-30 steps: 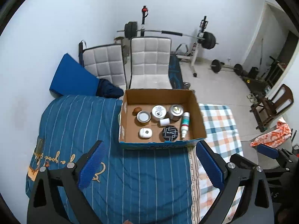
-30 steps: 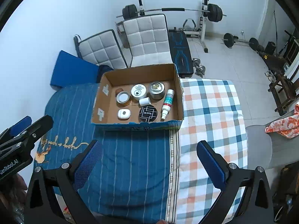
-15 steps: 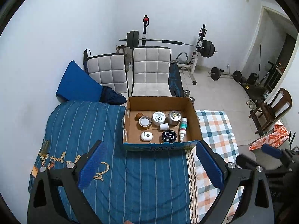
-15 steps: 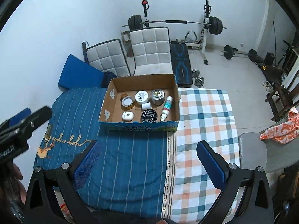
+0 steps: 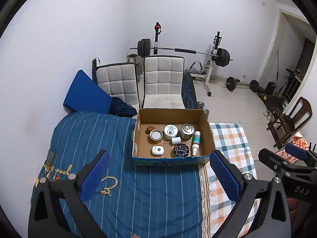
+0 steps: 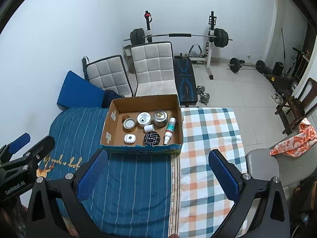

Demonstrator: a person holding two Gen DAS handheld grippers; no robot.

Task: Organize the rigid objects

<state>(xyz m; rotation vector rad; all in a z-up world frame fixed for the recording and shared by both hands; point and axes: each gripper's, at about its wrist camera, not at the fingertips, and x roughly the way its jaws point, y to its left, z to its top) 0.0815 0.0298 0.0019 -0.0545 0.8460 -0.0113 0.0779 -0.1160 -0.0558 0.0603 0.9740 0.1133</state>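
Left wrist view: our left gripper (image 5: 158, 175) has just been opening and stands wide with nothing between its jaws. The cardboard box (image 5: 172, 159) lies ahead on the striped blue cover (image 5: 142, 194), well apart, its long axis across our line; inside are jars, a spray bottle (image 5: 195, 142) lying front to back, and a black tin (image 5: 180, 150).

Right wrist view: our right gripper (image 6: 158, 174) is spread wide and holds nothing. The box (image 6: 142, 149) sits ahead, slightly left; we judge neither hand clearly nearer.

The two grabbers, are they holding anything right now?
No. The left gripper and the right gripper both have open jaws with only the bed cover between them. Everything sits in the cardboard box.
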